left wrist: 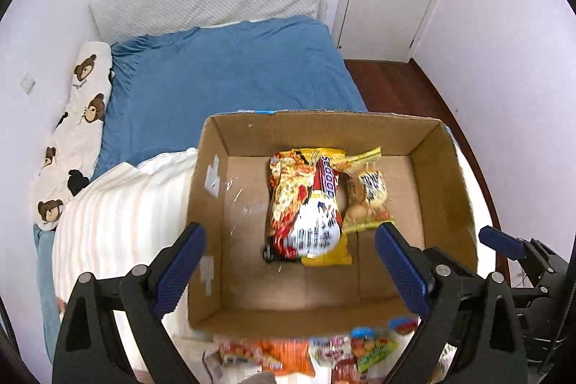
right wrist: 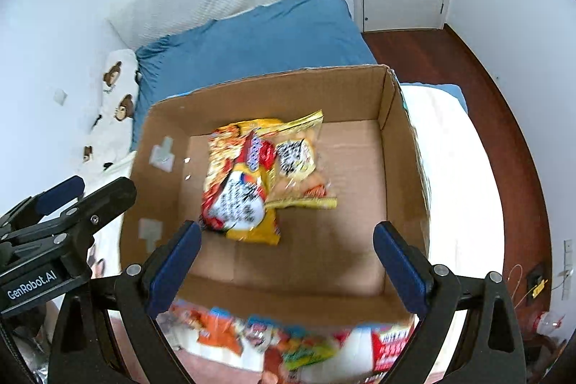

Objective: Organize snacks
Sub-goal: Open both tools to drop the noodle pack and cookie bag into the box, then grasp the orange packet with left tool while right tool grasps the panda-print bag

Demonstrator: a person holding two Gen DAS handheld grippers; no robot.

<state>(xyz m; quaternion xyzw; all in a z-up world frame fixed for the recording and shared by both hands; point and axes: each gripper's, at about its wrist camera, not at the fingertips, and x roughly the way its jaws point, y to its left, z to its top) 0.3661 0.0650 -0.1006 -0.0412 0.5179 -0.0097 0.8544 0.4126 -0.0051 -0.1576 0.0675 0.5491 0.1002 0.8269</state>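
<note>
Lying side by side on the floor of the cardboard box (left wrist: 450,175), a noodle packet (left wrist: 306,204) and a smaller yellow snack bag (left wrist: 369,197) are seen touching. More snack packets (right wrist: 288,340) are heaped just outside its near wall. Both the left gripper (left wrist: 288,272) and the right gripper (right wrist: 284,265) are held spread wide above the box, nothing between their fingers.

My box (left wrist: 435,182): matt brown corrugated cardboard. Noodle packet (left wrist: 304,204): glossy crinkled plastic film (bun bag (left wrist: 367,197) same, clearer). My gripper pads (left wrist: 180,272): ribbed blue rubbery plastic. Bedsheet (left wrist: 230,78): soft matt blue cloth.
</note>
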